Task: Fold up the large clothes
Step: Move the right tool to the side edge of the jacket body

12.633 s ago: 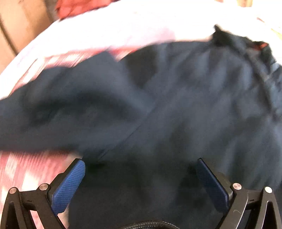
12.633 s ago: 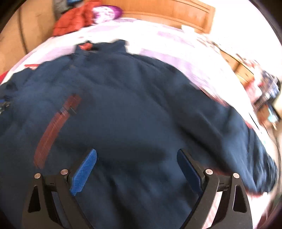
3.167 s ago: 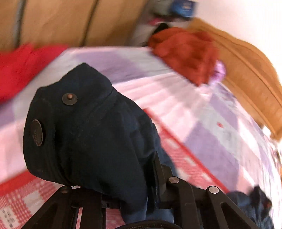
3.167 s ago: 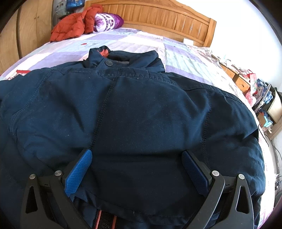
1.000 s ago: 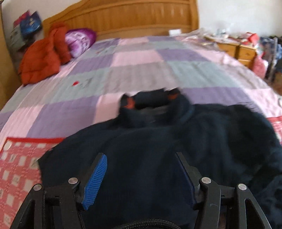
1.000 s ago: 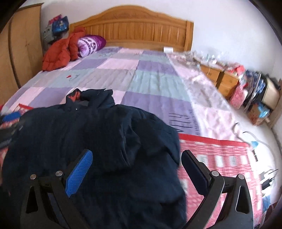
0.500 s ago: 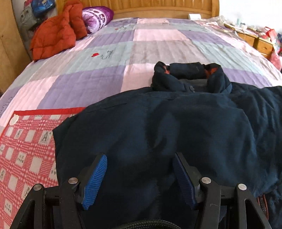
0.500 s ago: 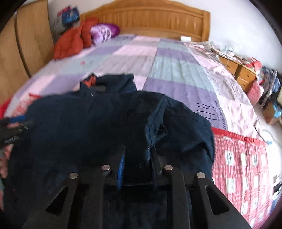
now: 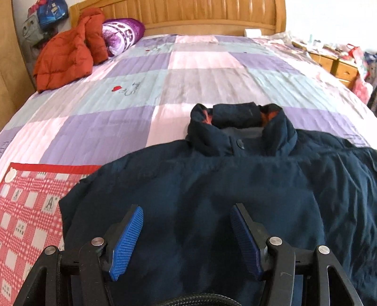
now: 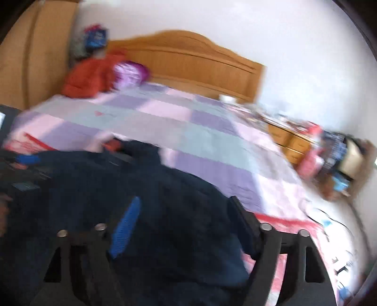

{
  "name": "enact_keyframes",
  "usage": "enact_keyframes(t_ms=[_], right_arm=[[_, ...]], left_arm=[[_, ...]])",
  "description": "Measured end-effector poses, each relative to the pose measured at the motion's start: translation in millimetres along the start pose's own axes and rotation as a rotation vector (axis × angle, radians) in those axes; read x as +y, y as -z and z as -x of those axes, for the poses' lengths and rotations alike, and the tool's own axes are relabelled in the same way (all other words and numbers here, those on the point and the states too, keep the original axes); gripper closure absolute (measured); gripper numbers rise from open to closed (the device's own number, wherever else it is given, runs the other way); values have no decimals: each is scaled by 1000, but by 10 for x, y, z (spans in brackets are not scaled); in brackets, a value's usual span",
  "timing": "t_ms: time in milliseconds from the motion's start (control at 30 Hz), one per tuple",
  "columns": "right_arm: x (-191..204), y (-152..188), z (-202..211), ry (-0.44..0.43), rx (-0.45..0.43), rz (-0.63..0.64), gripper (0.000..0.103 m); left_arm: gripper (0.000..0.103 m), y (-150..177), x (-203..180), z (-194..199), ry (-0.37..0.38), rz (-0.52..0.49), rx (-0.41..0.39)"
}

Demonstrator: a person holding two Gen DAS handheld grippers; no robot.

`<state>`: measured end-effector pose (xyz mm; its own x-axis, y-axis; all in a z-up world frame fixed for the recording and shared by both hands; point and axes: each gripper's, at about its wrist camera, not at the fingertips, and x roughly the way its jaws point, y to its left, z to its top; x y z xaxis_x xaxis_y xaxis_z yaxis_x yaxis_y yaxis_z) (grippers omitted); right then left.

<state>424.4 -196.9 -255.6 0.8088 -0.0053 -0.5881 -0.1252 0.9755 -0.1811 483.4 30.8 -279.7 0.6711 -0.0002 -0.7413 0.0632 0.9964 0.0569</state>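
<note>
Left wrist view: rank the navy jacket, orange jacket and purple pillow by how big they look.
1. Navy jacket, by far the largest, though it lies nearest the camera.
2. Orange jacket.
3. Purple pillow, partly hidden behind the orange jacket, so its true size is unsure.

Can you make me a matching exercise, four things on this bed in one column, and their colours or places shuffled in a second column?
Column one:
1. jacket
2. puffer coat
3. pillow
4. checked cloth

Column two:
A. purple and white, against the headboard
B. red and white, at the bed's near left corner
C. dark navy, spread just beyond the left gripper
D. orange-red, heaped at the bed's far left

Pairs: 1-C, 2-D, 3-A, 4-B
</note>
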Motion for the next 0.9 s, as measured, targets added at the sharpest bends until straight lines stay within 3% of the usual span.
enact_keyframes(t_ms=[167,267,300,333,433,533,667,800,900], right_arm=[[651,-94,-646,-81,144,98,23],[659,52,-1115,-51,288,116,23],[468,140,-1220,-56,312,70,23],[300,208,-1246,-76,310,13,23],[-190,395,-1276,28,318,-48,24],[-204,477,-1364,-2,344,15,24],[-202,520,-1451,-2,358,-19,23],[-238,553,-1521,-42,370,-15,23],[-241,504,-1506,-65,385,7,23]], left_arm=[[37,-76,-102,-202,-28,-2,20],[34,-22,-29,-447,-73,-24,64],[32,-1,69,-511,-87,-8,75],[29,19,202,-562,-97,18,84],[9,87,662,-618,-146,87,80],[6,149,869,-704,-177,82,99],[1,223,1035,-884,-175,147,161],[0,217,1077,-975,-172,134,185],[0,226,1209,-873,-162,202,199]])
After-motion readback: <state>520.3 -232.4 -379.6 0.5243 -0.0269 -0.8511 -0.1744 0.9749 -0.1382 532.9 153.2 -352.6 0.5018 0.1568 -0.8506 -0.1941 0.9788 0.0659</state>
